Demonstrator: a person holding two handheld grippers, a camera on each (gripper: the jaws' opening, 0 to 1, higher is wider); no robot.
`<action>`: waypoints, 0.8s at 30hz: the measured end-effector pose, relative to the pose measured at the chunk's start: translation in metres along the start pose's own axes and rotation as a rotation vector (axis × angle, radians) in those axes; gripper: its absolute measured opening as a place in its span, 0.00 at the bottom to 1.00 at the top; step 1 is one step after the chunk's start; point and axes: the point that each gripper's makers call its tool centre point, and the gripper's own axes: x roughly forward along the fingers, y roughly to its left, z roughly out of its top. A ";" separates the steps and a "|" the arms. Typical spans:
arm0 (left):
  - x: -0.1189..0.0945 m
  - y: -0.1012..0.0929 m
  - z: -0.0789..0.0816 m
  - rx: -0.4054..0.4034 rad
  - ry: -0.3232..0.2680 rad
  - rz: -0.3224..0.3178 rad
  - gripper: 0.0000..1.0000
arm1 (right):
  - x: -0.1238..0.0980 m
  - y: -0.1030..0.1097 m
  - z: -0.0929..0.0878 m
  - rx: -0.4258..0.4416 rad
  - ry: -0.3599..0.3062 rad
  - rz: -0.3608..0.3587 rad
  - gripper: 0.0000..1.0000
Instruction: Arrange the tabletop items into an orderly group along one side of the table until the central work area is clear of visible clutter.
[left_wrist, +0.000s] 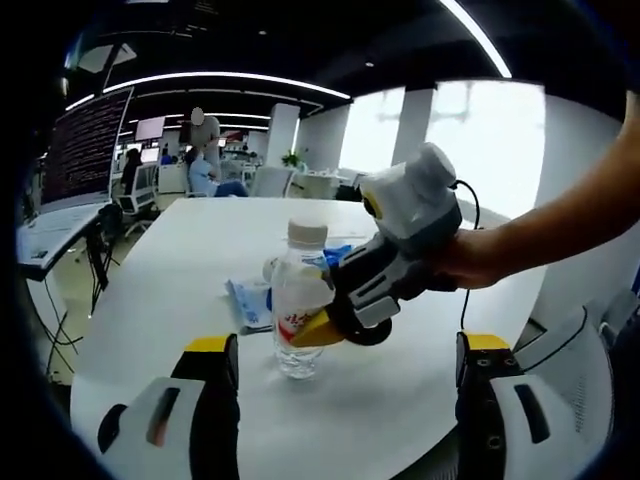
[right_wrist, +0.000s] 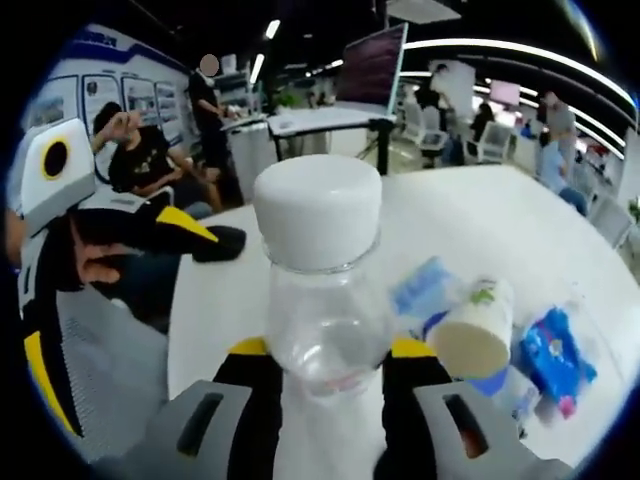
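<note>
Right gripper (right_wrist: 325, 365) first: its two yellow-tipped jaws are clamped on the clear plastic bottle (right_wrist: 322, 290), one on each side of the body just under the shoulder, and the white cap (right_wrist: 319, 212) rises right above them. In the left gripper view that same right gripper (left_wrist: 318, 328) comes in from the side, held by a hand (left_wrist: 478, 256), its yellow tip pressed against the bottle (left_wrist: 298, 312), which stands upright on the white table (left_wrist: 180, 290).

Left gripper (left_wrist: 346, 352) now: jaws spread wide apart, nothing between them, hanging just short of the bottle on the near edge of the table. From the right gripper view it shows beside the bottle as a white and black body with a yellow-tipped jaw (right_wrist: 190, 228).

Out from the bottle: just beyond it lies a small heap of clutter. There is a pale cup (right_wrist: 478, 330) tipped on its side, a light blue packet (right_wrist: 425, 288) between cup and bottle, and a blue wrapper (right_wrist: 556, 358) past the cup. The left gripper view shows the packets (left_wrist: 250, 300) touching or just behind the bottle's base; I cannot tell which.

Farther off, people sit at desks with screens.
</note>
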 end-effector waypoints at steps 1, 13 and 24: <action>0.000 0.000 0.000 0.000 -0.002 0.000 0.90 | -0.001 0.001 0.002 0.008 -0.012 0.006 0.34; 0.001 -0.001 0.001 -0.009 -0.009 -0.010 0.94 | -0.008 -0.004 0.018 -0.045 -0.009 -0.012 0.35; -0.001 0.001 0.004 -0.011 -0.027 -0.007 0.96 | -0.022 -0.019 0.054 -0.100 -0.034 -0.041 0.35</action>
